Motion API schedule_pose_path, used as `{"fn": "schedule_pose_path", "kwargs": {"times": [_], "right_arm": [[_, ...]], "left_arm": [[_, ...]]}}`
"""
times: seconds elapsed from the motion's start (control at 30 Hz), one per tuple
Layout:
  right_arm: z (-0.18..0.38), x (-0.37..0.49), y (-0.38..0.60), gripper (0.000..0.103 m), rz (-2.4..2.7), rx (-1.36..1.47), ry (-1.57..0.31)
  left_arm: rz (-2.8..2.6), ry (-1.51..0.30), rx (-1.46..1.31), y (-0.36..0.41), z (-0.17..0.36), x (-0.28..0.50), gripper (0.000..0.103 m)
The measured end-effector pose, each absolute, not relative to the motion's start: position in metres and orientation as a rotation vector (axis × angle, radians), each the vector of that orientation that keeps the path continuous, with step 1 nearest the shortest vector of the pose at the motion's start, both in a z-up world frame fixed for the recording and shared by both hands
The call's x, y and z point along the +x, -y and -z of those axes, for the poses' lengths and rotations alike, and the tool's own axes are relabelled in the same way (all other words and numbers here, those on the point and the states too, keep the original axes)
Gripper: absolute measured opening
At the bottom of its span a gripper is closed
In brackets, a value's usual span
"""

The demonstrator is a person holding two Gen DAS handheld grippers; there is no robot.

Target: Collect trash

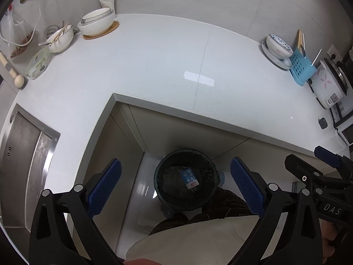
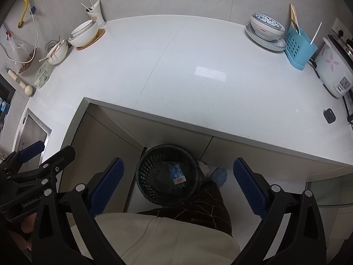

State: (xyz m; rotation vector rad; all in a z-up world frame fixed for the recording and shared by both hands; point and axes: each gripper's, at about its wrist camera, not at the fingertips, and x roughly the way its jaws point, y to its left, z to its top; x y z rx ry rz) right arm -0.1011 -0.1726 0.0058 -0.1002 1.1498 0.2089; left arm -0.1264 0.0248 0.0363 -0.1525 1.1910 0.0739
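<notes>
The broad white L-shaped stone countertop (image 2: 176, 70) carries crockery only along its back edges, its middle bare, so any remaining trash is not evident there. On the floor in the inner corner below stands the dark round mesh waste basket (image 2: 150, 176), placed where both tools reach it, with a blue-and-white printed wrapper (image 2: 177, 173) inside, possibly atop other dim contents. The left gripper (image 1: 176, 190) and right gripper (image 2: 178, 190) hang above the basket, blue-padded jaws spread wide and holding nothing, consistent with a drop completed.
</notes>
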Motion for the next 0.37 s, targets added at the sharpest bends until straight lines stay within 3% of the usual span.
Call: {"fn": "schedule_pose_path", "kwargs": {"times": [0.37], "right_arm": [[-0.0044, -0.0999, 0.171, 0.095, -0.213, -0.099, -1.155]], "left_arm": [[-0.064, -1.199, -0.154, -0.0253, -0.0345, -0.1258, 0.097]]}}
